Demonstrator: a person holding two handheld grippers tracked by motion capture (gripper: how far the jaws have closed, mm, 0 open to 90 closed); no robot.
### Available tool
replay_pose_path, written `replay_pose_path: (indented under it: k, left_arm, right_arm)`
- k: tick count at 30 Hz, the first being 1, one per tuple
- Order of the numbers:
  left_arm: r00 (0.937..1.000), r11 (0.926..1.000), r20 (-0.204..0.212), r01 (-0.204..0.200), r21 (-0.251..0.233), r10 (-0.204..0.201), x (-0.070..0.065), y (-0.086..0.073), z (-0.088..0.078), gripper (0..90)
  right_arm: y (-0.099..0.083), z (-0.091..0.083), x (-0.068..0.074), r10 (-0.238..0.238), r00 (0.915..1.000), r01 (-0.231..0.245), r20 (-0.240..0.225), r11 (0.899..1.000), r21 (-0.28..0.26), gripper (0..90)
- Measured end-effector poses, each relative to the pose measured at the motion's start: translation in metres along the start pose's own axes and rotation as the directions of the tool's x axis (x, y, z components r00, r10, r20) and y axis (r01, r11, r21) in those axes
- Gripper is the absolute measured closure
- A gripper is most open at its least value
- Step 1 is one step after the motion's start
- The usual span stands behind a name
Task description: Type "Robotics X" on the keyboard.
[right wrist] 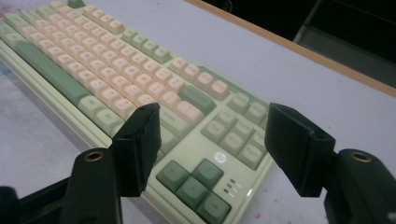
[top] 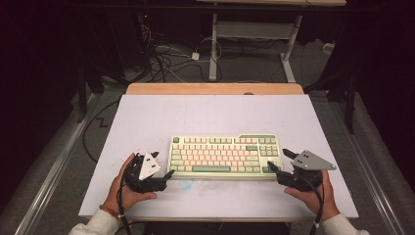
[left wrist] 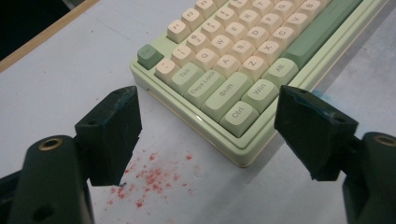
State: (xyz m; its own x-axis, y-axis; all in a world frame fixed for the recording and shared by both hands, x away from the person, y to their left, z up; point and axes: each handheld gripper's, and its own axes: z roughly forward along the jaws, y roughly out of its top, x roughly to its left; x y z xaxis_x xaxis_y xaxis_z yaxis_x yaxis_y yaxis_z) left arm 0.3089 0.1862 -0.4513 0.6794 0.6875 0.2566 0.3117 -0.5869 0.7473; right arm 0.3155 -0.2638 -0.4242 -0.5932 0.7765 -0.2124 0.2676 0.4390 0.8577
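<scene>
- a pale green keyboard (top: 225, 155) with cream and green keys lies flat on a white table (top: 147, 117), near the person's edge and about midway between left and right.
- the left gripper (top: 169, 174) is held in the person's left hand (top: 128, 188) just beside the keyboard's near left corner; its jaws stand wide apart and grasp nothing.
- in the left gripper view that corner of the keyboard (left wrist: 243, 60) sits in the gap between the two black jaws without touching either of them.
- keys that can be read there: "tab", "caps lock", "shift", "ctrl", "win", "alt", the letters a, z, x and c, and function keys "f1" and "f2" in the far row.
- a scatter of small red specks (left wrist: 149, 179) marks the table just near of that corner, below the left jaw.
- the right gripper (top: 276, 169) is held in the person's right hand (top: 313, 193) at the keyboard's near right corner; its jaws are apart, one over the keys and one out past the right end, and nothing is clamped.
- in the right gripper view the keyboard (right wrist: 116, 79) runs away to the far left; a cluster of dark green arrow keys (right wrist: 194, 184) lies between the jaws, with a small round logo above them, too blurred to read.
- a wooden strip (top: 215, 88) edges the far side of the table.
</scene>
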Motion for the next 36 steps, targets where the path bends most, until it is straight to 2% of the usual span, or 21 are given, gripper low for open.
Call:
replay_pose_path:
  k: [5,6,7,11,13,14,22,36]
  left_arm:
    - [1.0000,1.0000,0.003,0.000,0.004,0.000,-0.001,-0.001,0.000,21.6]
    - [1.0000,1.0000,0.003,-0.002,0.004,0.002,-0.001,0.000,0.000,21.6]
    - [1.0000,1.0000,0.001,0.000,0.000,0.000,-0.001,0.000,0.000,21.7]
    - [1.0000,1.0000,-0.002,0.000,-0.006,0.000,-0.001,0.001,0.000,21.7]
    - [1.0000,1.0000,0.002,0.003,-0.006,-0.003,0.000,0.001,0.000,21.7]
    - [1.0000,1.0000,0.000,0.003,-0.006,-0.003,0.000,0.001,0.000,21.7]
    - [1.0000,1.0000,0.003,-0.007,-0.003,0.007,0.000,0.005,0.001,21.7]
    - [0.9999,0.9999,0.009,-0.013,0.001,0.013,-0.002,0.009,0.004,22.7]
  right_arm:
    - [0.010,0.008,0.002,-0.019,0.9998,0.019,-0.002,1.000,0.025,50.5]
    - [0.010,0.008,0.002,-0.019,0.9998,0.019,-0.002,1.000,0.025,50.5]
    - [0.011,0.012,0.003,-0.028,0.9995,0.028,-0.016,0.999,0.030,56.1]
    - [0.014,0.019,0.004,-0.037,0.9984,0.039,-0.043,0.998,0.049,66.1]
    - [0.015,0.021,0.004,-0.037,0.9976,0.040,-0.059,0.998,0.052,67.8]
    - [0.017,0.024,0.005,-0.044,0.9972,0.047,-0.061,0.997,0.058,73.1]
    - [0.022,0.038,0.010,-0.057,0.9912,0.068,-0.119,0.994,0.088,89.0]
    - [0.019,0.060,0.019,-0.082,0.9805,0.112,-0.178,0.980,0.164,90.0]
